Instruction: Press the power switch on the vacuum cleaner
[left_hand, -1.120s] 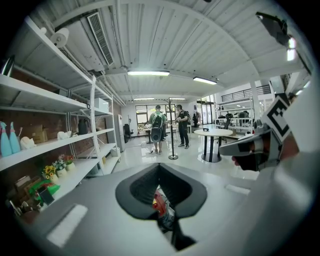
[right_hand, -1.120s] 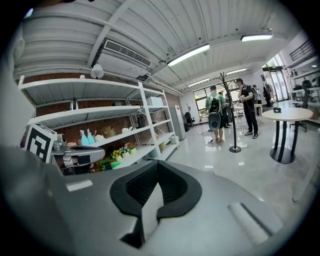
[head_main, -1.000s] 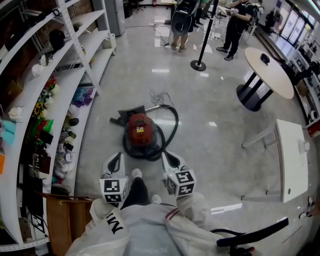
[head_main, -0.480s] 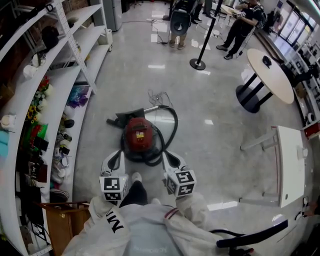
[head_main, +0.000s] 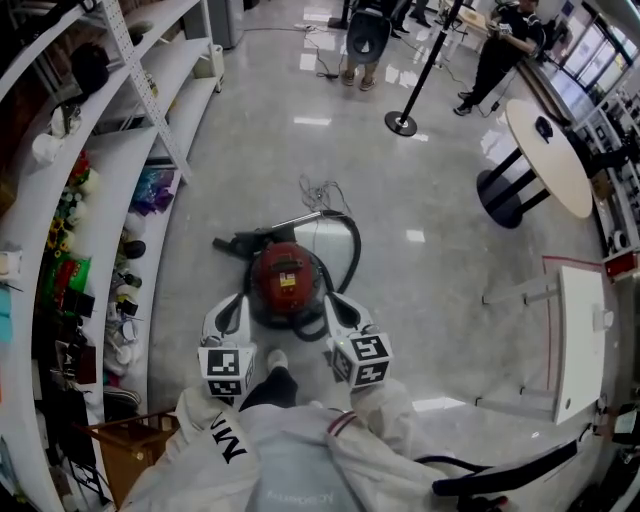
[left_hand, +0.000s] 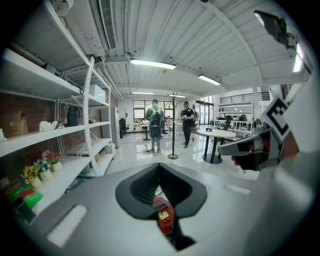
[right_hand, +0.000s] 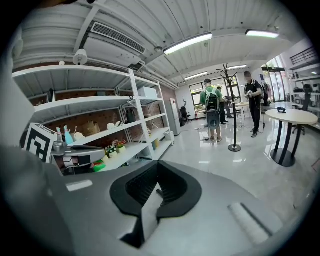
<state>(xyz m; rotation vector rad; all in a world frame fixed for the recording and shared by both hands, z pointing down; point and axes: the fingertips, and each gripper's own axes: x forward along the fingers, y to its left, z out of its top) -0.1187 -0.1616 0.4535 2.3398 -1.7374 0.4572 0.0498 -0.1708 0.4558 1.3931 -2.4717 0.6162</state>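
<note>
A red canister vacuum cleaner (head_main: 286, 278) sits on the grey floor just ahead of my feet, with its black hose (head_main: 350, 245) looped round its right side and the floor nozzle (head_main: 232, 243) at its back left. My left gripper (head_main: 232, 303) hangs at the vacuum's near-left edge, my right gripper (head_main: 335, 305) at its near-right edge, both above the floor. In the left gripper view the left gripper (left_hand: 159, 167) is shut and empty, and the red vacuum (left_hand: 162, 216) shows below the closed jaws. In the right gripper view the right gripper (right_hand: 158, 165) is shut, with only floor beyond it.
White shelving (head_main: 110, 170) full of small goods runs along the left. A loose cord (head_main: 318, 190) lies beyond the vacuum. A stanchion post (head_main: 402, 123), a round white table (head_main: 545, 145) and people (head_main: 365, 35) stand farther off. A white table (head_main: 580, 330) is at the right.
The person has stepped forward: the vacuum now lies closer, between the two gripper tips rather than ahead of them. Both grippers remain shut.
</note>
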